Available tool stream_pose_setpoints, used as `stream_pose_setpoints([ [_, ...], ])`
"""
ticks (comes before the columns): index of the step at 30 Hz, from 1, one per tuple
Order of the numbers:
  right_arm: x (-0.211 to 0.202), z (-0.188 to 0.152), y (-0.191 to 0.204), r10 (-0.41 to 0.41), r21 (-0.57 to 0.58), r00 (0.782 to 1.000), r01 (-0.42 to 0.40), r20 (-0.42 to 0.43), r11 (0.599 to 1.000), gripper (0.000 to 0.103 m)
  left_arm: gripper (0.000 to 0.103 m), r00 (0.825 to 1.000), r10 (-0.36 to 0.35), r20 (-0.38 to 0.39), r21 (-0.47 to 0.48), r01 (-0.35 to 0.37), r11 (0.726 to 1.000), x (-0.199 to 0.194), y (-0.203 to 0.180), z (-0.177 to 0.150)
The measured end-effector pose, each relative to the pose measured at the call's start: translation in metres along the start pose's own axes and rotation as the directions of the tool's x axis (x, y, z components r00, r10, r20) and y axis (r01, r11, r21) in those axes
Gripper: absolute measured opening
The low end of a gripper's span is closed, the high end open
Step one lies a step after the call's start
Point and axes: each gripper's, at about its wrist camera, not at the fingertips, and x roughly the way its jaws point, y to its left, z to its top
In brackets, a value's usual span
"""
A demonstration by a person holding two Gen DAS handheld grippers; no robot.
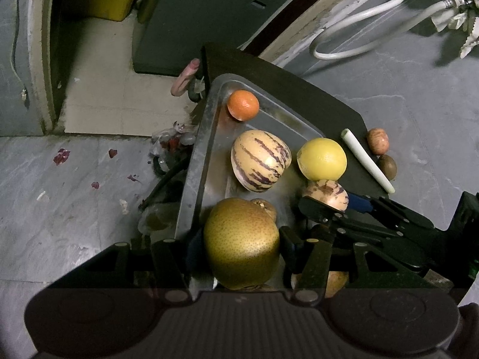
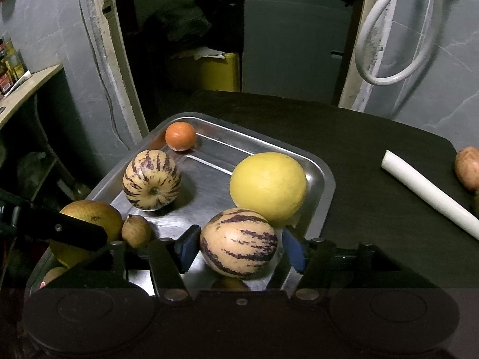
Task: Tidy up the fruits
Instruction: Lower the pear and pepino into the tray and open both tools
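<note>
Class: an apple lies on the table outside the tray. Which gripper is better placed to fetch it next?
Probably right: the right gripper stands open around a striped fruit, and the apple lies on its side. The left gripper clamps a pear.

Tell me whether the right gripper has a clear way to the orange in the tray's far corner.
Probably not directly. The right gripper has a striped melon between its open pads, and the orange sits beyond a second striped melon and a yellow fruit.
</note>
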Motion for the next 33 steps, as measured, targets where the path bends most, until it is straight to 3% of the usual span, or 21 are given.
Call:
stream_pose_setpoints([
  [13, -0.009, -0.002, -0.002, -0.009, 0.011, 1.000, 0.009, 0.013, 1.000, 0.074, 0.068, 1.000, 0.001, 0.020, 0.003, -0.001, 1.000, -0.010, -0.003, 0.000],
  [33, -0.015, -0.005, 0.004, -0.012, -0.003, 1.000, 0.013, 0.019, 1.000, 0.081, 0.077, 0.998, 0.008, 0.058, 0.023, -0.010, 1.000, -0.027, -0.006, -0.002],
])
